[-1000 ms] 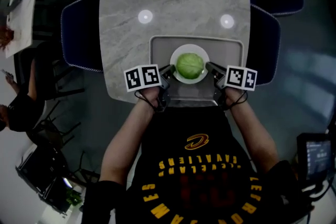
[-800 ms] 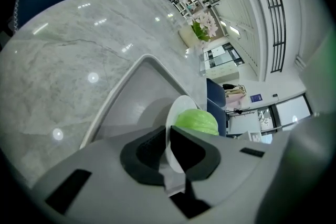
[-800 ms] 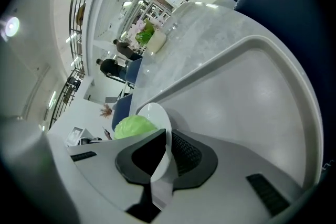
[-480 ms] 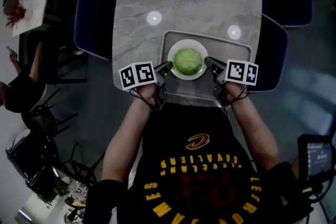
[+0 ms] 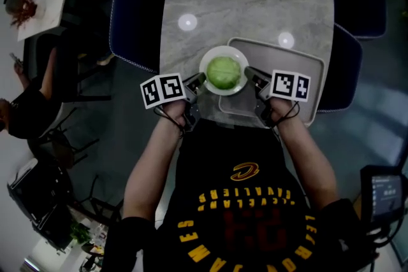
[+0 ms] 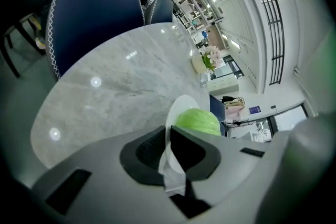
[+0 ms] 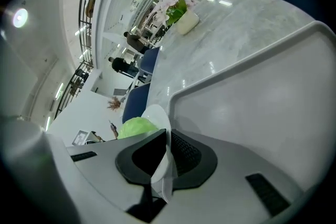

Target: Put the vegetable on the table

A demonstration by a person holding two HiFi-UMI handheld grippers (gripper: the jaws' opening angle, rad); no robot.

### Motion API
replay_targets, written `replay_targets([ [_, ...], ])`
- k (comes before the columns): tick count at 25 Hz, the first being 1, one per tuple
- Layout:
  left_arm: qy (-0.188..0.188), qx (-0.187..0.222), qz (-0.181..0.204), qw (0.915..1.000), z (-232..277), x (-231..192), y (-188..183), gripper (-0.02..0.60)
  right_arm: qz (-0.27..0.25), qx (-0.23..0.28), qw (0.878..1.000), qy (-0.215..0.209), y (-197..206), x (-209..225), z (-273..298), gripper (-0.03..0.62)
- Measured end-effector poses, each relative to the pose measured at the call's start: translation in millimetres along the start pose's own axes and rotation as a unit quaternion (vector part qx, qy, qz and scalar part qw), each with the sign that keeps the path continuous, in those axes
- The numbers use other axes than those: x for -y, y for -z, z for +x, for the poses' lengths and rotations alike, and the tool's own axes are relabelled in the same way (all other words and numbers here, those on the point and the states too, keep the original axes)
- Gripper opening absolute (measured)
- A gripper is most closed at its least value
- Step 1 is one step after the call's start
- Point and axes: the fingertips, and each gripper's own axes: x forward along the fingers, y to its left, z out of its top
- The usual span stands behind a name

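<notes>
I had the left gripper (image 5: 198,80) jaws closed on the plate (image 5: 223,50) rim, the right gripper (image 5: 250,74) jaws clamping its opposite rim; the cabbage (image 5: 223,72) sat on it.

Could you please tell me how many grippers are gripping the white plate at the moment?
2. The left gripper is shut on the white plate's left rim, and the right gripper on its right rim. The green vegetable sits on the plate.

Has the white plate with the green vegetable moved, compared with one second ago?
Yes. The plate has shifted left against the grey tray: earlier it was over the tray's middle, now it overhangs the tray's left edge.
</notes>
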Motion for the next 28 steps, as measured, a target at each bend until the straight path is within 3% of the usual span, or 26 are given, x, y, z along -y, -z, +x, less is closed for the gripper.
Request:
replay_targets([
  [16, -0.014, -0.005, 0.01, 0.9998, -55, -83, -89, 0.031, 0.003, 0.013, 1.0, 0.008, 6, -73, 108, 0.035],
  [28, -0.041, -0.021, 0.031, 0.9985, -38, -122, -132, 0.031, -0.002, 0.018, 0.998, 0.065, -4, -64, 166, 0.035],
])
